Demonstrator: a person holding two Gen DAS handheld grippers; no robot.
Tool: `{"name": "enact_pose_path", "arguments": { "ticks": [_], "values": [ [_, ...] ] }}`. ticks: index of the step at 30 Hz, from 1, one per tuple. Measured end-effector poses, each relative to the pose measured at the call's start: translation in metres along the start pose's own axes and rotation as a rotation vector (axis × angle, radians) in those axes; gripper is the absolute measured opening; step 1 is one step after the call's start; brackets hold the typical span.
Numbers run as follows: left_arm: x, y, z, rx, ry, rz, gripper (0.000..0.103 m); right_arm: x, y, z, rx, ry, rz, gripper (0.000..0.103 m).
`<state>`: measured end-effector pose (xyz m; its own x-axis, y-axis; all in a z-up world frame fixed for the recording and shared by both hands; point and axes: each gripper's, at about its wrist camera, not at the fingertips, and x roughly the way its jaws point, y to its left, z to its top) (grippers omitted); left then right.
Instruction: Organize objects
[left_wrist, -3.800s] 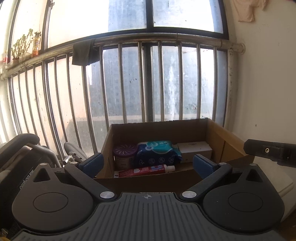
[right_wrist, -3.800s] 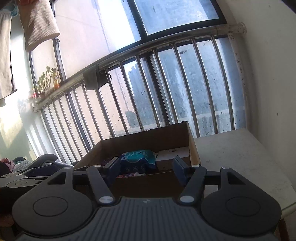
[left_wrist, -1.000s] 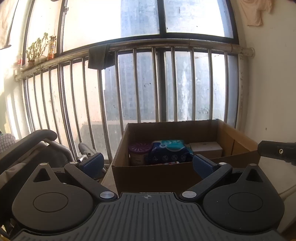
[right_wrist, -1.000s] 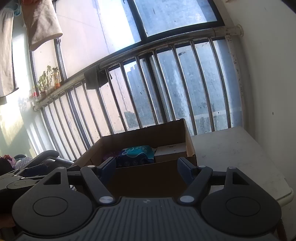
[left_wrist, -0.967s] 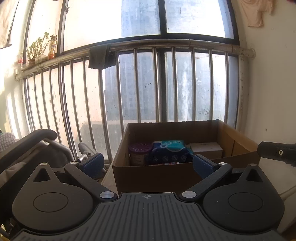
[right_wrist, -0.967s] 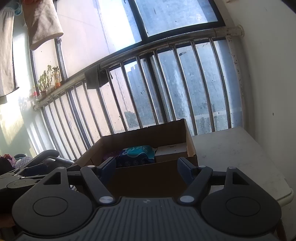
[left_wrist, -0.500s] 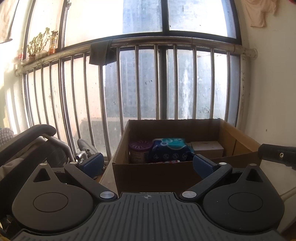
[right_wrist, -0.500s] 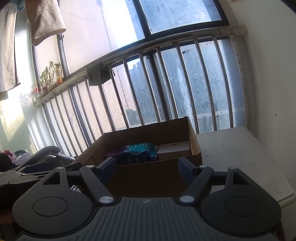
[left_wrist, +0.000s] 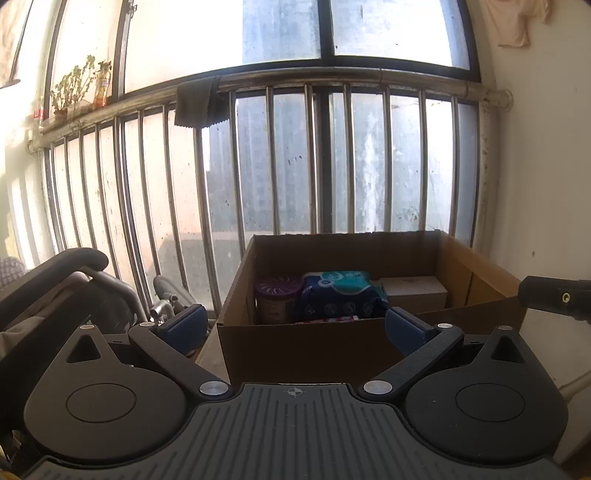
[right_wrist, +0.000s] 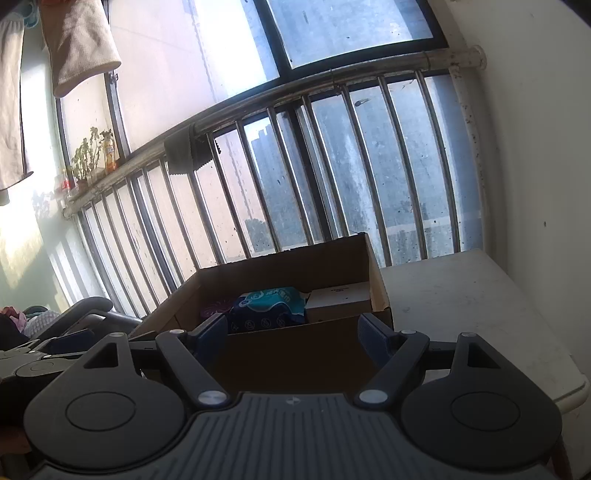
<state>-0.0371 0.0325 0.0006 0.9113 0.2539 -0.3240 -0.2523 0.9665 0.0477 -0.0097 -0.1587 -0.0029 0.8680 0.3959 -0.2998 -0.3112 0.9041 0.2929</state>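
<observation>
An open cardboard box (left_wrist: 306, 347) stands on a white table by the window bars. Inside it I see a purple-lidded round jar (left_wrist: 277, 295), a blue and teal soft pack (left_wrist: 338, 295), a small beige box (left_wrist: 413, 293) and a red strip of a tube (left_wrist: 328, 319). The cardboard box (right_wrist: 295, 354), pack (right_wrist: 267, 310) and beige box (right_wrist: 338, 301) also show in the right wrist view. My left gripper (left_wrist: 293, 326) is open and empty, short of the box's near wall. My right gripper (right_wrist: 293, 334) is open and empty, also short of it.
The white table (right_wrist: 461, 314) stretches right of the box to a white wall (right_wrist: 546, 184). Metal window bars (left_wrist: 314, 166) stand behind the box. A wheelchair handle (left_wrist: 70, 266) is at the left. The other gripper's tip (left_wrist: 557, 297) pokes in at the right.
Both grippers have drawn back and dropped a little, so the box looks slightly farther and less of its inside shows. Jaws stay open. The things in the box have not moved.
</observation>
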Motion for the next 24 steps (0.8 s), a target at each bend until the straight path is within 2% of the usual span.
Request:
{"name": "enact_pose_path", "arguments": {
  "ticks": [24],
  "values": [
    [0.0031,-0.0015,-0.0018,0.004,0.007,-0.002,0.103,0.001,-0.0026,0.0,0.015,-0.005,-0.004,0.082]
  ]
}}
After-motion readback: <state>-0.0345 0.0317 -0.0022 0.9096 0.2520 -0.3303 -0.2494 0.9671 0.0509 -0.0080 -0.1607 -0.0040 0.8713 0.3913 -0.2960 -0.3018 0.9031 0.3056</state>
